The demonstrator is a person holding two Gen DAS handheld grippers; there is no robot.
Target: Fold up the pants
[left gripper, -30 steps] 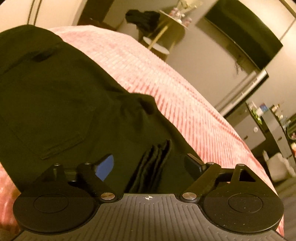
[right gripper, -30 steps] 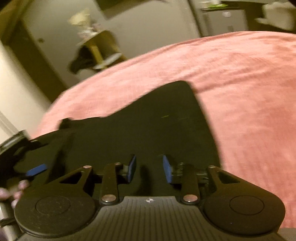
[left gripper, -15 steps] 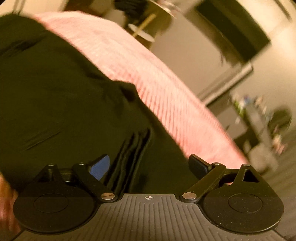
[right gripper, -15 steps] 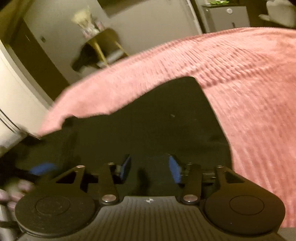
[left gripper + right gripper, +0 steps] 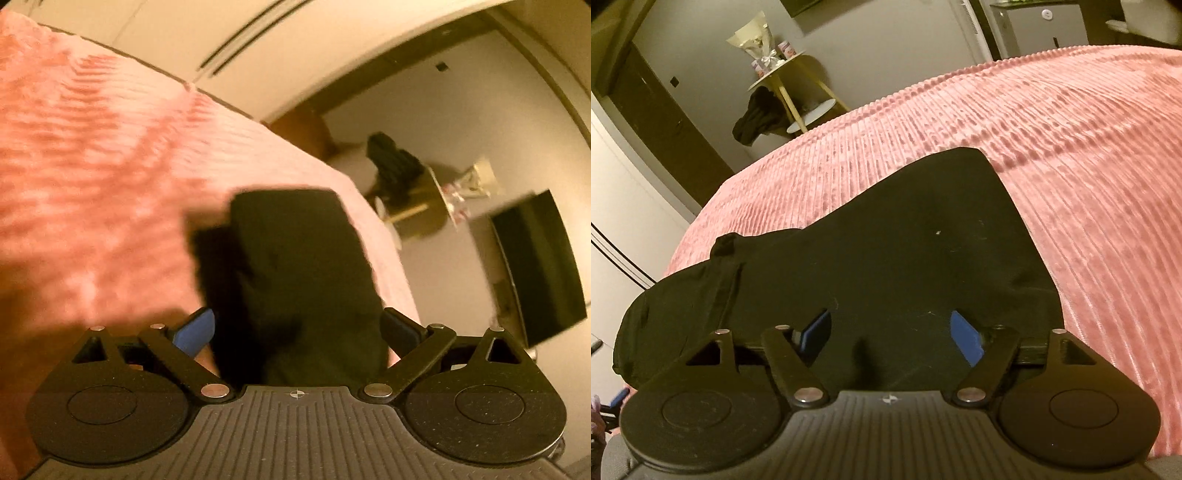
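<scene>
The black pants (image 5: 905, 251) lie flat on the pink ribbed bedspread (image 5: 1071, 155), waistband end to the left. My right gripper (image 5: 890, 332) hovers low over their near edge. Its jaws are opening, with cloth lying under and between the blue pads (image 5: 964, 332) but not pinched. In the blurred left wrist view, a narrow dark stretch of the pants (image 5: 295, 258) runs forward between my left gripper's (image 5: 297, 328) jaws. They stand wide and are still opening, and the pads do not press on the cloth.
A small wooden side table (image 5: 790, 81) with a dark garment draped on it (image 5: 757, 118) stands past the bed's far edge. A dark screen (image 5: 535, 266) hangs on the wall. A person's fingertips (image 5: 595, 410) show at the lower left of the right wrist view.
The right jaws have spread from close together to wide apart, staying over the same spot. The left gripper has swung sideways and rolled, and now looks along a narrower part of the pants.
</scene>
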